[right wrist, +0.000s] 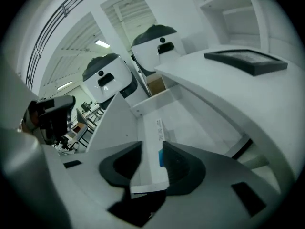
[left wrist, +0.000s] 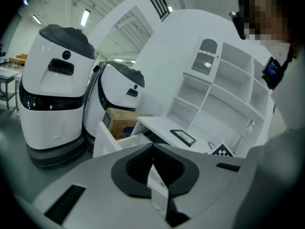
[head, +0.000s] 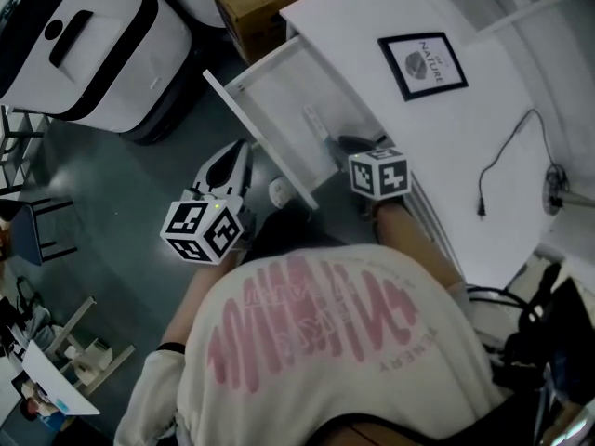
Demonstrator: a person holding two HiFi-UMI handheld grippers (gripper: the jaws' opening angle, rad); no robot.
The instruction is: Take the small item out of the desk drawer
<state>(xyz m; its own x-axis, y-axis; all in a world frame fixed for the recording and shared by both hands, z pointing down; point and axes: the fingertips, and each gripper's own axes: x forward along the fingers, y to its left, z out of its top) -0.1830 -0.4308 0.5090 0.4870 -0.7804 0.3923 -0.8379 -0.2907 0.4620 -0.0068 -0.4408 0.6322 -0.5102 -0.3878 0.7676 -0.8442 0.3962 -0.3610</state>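
Box [right wrist: 155, 128] between right gripper [right wrist: 152, 146] jaws, drawer [right wrist: 114, 123] wide open

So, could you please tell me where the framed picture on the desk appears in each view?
Head view: the framed picture lies upper right, on the desk.
Left gripper view: the framed picture sits just right of centre, small.
Right gripper view: the framed picture is upper right, seen nearly edge-on.
Shared landmark: the cardboard box, in all three views.
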